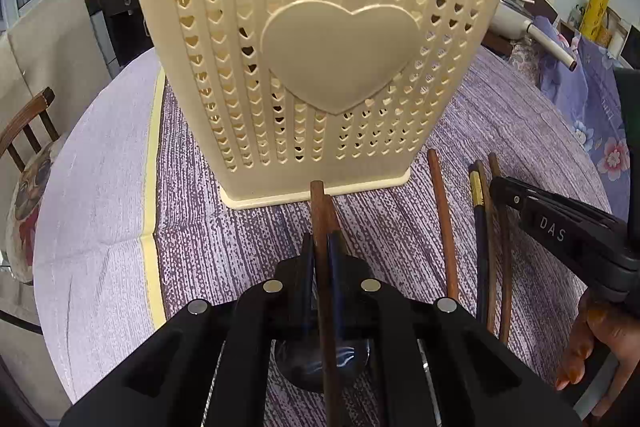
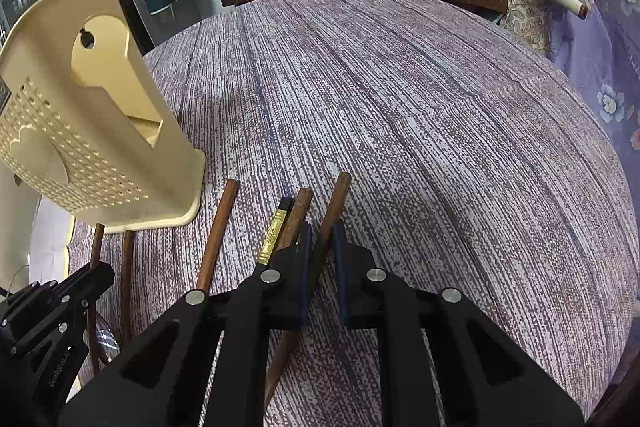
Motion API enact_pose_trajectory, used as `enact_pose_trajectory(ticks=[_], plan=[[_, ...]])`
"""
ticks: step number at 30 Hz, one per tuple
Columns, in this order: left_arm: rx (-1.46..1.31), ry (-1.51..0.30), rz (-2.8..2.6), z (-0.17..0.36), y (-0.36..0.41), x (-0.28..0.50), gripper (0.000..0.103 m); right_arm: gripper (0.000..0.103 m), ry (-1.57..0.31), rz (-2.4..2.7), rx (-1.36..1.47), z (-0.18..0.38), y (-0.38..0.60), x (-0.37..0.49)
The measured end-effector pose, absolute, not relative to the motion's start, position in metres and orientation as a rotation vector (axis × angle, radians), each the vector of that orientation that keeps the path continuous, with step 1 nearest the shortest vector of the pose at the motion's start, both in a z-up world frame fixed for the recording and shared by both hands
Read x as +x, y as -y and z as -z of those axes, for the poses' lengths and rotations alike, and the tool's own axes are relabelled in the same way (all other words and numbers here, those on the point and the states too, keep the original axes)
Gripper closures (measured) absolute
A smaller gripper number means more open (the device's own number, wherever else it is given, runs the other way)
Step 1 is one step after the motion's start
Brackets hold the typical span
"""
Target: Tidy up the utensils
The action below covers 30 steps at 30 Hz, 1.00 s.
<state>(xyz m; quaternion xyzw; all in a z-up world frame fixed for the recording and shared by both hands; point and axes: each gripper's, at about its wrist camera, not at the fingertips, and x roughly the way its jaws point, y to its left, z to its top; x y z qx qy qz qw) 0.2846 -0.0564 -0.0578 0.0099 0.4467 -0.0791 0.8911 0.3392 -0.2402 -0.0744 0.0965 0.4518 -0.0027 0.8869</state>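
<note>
holder (image 1: 320,75): smooth cream plastic (perforated) | chopsticks (image 2: 218,231): matt brown wood | tablecloth (image 2: 400,107): woven cloth

we see a round table (image 2: 420,99) covered with a purple and white streaked cloth (image 1: 248,243); at its left a paler cloth (image 1: 92,187) with a yellow border strip lies over it. a cream plastic utensil holder (image 1: 320,67), pierced with heart-shaped holes, stands upright on the cloth on its flat base. just beside that base, several wooden chopsticks (image 2: 216,235) lie on the cloth roughly side by side, together with a dark chopstick with a gold band (image 2: 276,231). a metal spoon bowl (image 1: 296,363) shows low on the cloth, partly hidden.
</note>
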Motion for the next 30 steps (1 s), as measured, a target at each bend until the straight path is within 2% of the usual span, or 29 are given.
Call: enact_pose_trajectory(ticks=[13, 30], plan=[[-0.070, -0.855, 0.192, 0.027, 0.029, 0.262, 0.095, 0.093, -0.875, -0.086, 0.369, 0.068, 0.260, 0.327], [-0.144, -0.612, 0.218, -0.058, -0.001, 0.206, 0.095, 0.095, -0.578, -0.453, 0.367, -0.030, 0.277, 0.241]])
